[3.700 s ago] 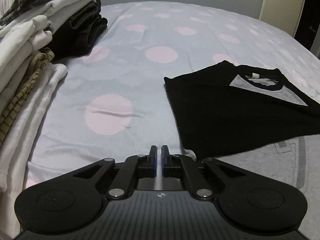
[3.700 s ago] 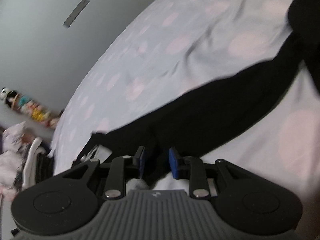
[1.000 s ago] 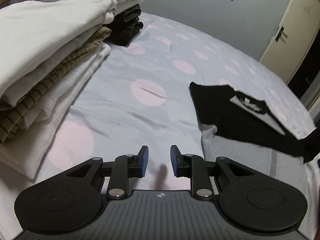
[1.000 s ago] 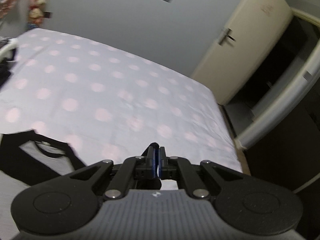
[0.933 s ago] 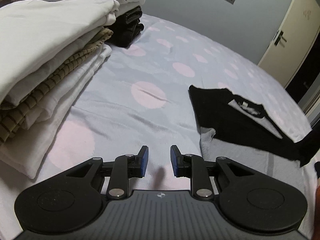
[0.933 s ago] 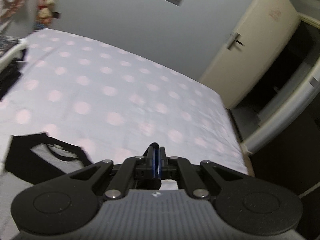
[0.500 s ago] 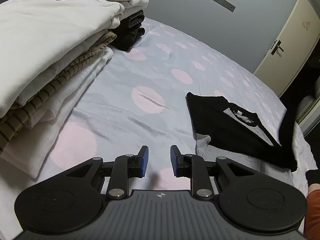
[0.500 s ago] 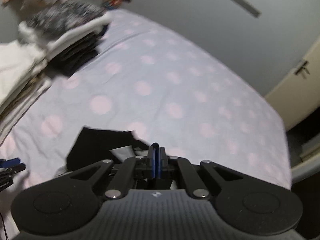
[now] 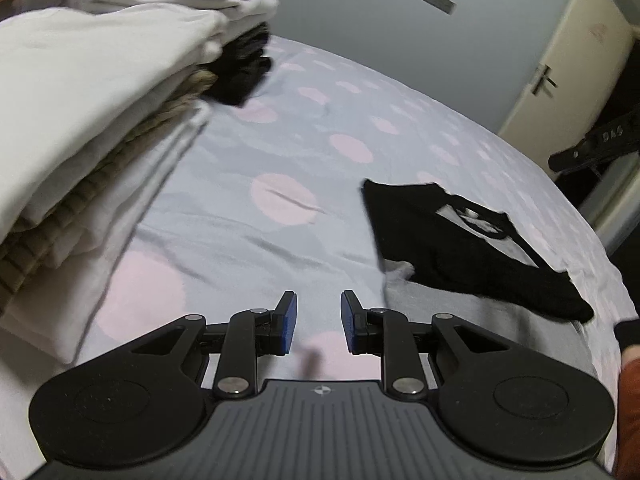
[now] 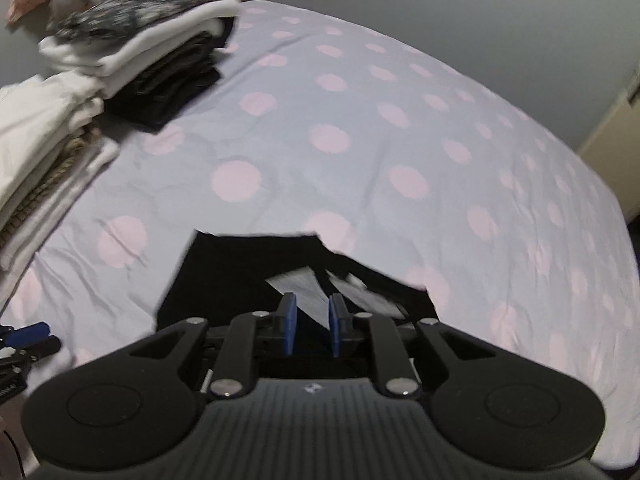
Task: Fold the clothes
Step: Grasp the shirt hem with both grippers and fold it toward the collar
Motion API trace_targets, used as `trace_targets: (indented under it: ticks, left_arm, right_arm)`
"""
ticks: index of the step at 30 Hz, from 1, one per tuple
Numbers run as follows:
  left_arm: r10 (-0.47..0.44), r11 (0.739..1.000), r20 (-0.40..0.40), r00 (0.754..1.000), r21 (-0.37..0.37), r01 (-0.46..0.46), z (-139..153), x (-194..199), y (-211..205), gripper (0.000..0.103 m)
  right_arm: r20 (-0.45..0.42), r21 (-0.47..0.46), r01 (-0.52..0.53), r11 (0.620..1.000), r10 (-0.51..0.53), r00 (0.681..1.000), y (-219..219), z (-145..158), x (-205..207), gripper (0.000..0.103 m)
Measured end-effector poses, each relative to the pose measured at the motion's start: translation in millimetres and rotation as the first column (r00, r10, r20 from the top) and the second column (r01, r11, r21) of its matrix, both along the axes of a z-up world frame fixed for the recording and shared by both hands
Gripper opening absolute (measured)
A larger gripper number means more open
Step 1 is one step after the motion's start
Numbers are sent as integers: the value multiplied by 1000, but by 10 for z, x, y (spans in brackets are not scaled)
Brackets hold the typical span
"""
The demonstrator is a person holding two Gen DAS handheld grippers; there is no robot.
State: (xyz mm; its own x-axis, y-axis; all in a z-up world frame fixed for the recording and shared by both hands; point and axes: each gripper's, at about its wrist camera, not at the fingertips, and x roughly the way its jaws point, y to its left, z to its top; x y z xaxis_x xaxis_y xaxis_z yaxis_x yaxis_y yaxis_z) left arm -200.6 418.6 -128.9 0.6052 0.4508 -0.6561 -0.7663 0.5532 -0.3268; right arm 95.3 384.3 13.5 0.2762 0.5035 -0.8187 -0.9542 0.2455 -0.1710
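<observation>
Left gripper (image 9: pixel 316 322) hovers over the bed (image 9: pixel 280 152) near its stacks (image 9: pixel 80 128) — jaws part-open, empty. The shirt (image 9: pixel 460 248) lies flat by the bed's right edge, collar toward that edge. Right gripper (image 10: pixel 312 326) hangs over it — jaws opening, gripping nothing.

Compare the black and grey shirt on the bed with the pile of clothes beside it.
The black and grey shirt lies as a single low, flat piece; the pile of clothes is many folded garments stacked high. The shirt is mostly black with a grey panel at the neck; the pile is mostly white and cream, with a striped olive layer. Both rest on the pink-dotted bedsheet.
</observation>
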Motion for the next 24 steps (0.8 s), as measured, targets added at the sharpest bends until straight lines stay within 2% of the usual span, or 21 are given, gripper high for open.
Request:
trace_targets:
  ticks: [4,6,10,14,18,21,22,24]
  left_arm:
    - [-67,998,22,998,-8,67,72,184,-42,32]
    - [-117,993,5,993,11,117,119,360,-92,33]
    - [-213,973,-87,973,74,220,175,817,-226,39]
    - [-283,947,-158,946,107,302,137,1361,-381,45]
    - [-314,932,-217,924,115,343,46,1847,-437,47]
    - [-314,928,-270,910,117,355,-63,2164,-410,47]
    - [-310,927,-291,905,118,355,-105,2255,-391,47]
    - [-300,929,-340,892,108,354,-184,2394,-336,27]
  right_arm:
    - [-73,23,98,995,-96,993,-510,-242,462,19]
    - [-92,32,153,988,-149,984,-780,-427,661,19]
    - [-109,73,243,967,-234,966,-1276,-765,962,19]
    - [-140,140,307,941,-288,947,-1654,-1027,1154,19]
    - [-188,234,369,900,-330,925,-1944,-1190,1315,23]
    - [-194,262,400,878,-358,913,-2074,-1243,1410,23]
    - [-192,267,408,873,-366,910,-2112,-1254,1437,23]
    - [-184,281,400,872,-360,914,-2151,-1219,1469,24]
